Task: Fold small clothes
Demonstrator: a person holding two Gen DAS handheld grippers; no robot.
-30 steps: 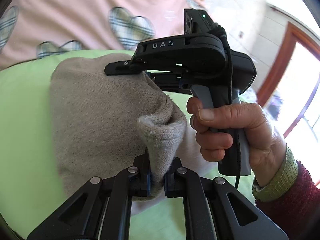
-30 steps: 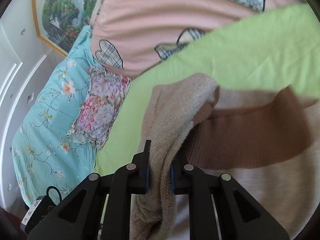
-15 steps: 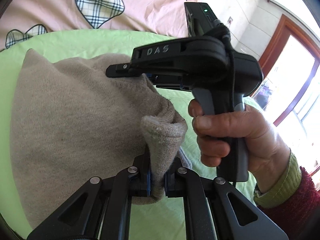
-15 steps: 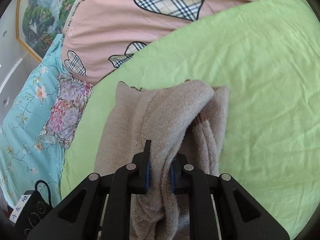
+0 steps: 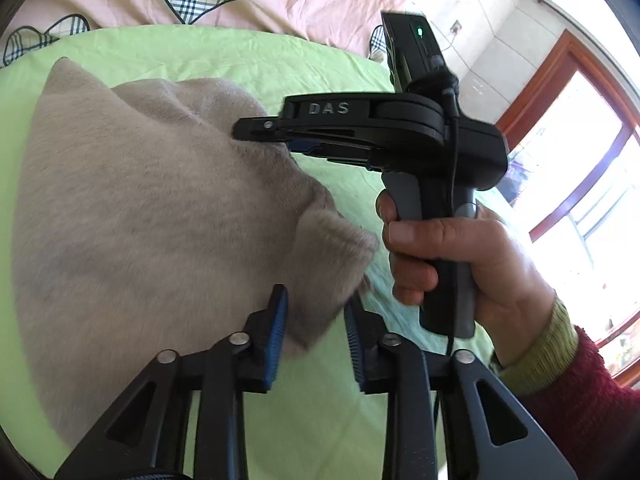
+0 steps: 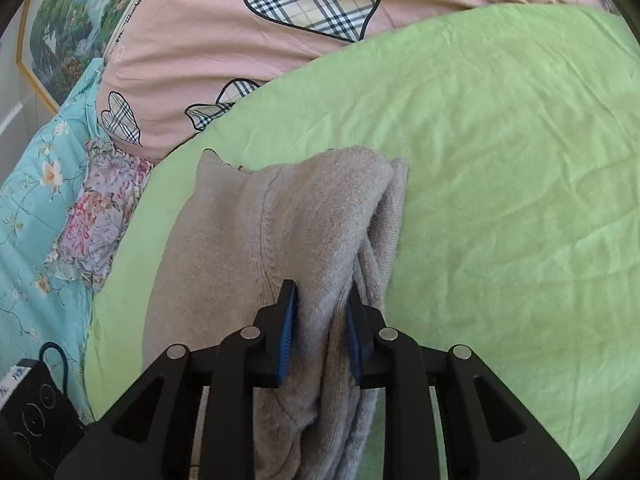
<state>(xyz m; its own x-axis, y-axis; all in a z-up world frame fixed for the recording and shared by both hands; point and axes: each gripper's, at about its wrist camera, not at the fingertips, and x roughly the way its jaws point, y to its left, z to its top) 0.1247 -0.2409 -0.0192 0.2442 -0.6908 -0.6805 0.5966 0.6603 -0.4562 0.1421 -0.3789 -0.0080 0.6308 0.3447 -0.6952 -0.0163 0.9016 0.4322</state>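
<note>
On the green bed (image 6: pixel 500 160), the sweater (image 5: pixel 140 220) is released by both just-opened tools, left (image 5: pixel 316 334) and right (image 6: pixel 320 330).

A light green wrinkled bedsheet (image 6: pixel 500 168) spreads ahead of the tools. Beyond it lies a pink quilt with plaid hearts (image 6: pixel 224 36); to its left, a turquoise floral cover (image 6: pixel 32 208), a small purple flowered cloth (image 6: pixel 100 216) and a framed landscape painting (image 6: pixel 60 36).

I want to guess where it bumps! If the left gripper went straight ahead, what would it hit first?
Probably the soft beige knitted garment. A fold of it already sits between the left gripper's jaws, which have just been opening. The light green bedsheet lies underneath.
</note>
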